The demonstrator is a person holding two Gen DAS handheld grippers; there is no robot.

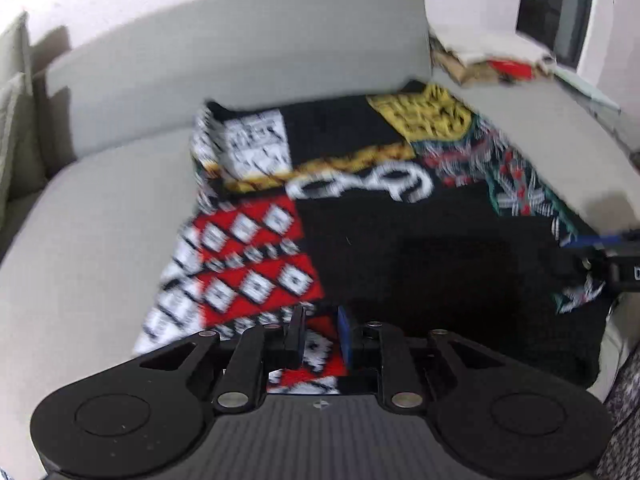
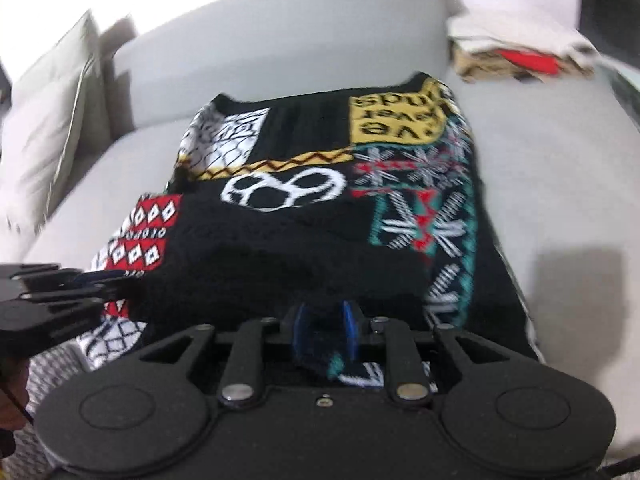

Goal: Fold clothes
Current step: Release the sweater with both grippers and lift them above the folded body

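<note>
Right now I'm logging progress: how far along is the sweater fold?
Done: the patterned sweater lies spread on the grey sofa. In hand: the left claw pinches its near red-diamond corner, the right claw its near teal-trimmed corner. Left: carrying that edge toward the collar; no crosswise fold shows yet.

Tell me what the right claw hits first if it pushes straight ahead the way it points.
The right claw is already shut on the sweater's near hem, so going straight on would shove into the sweater itself, bunching its black middle. Beyond that lies the sofa backrest, though depth is hard to judge.
</note>
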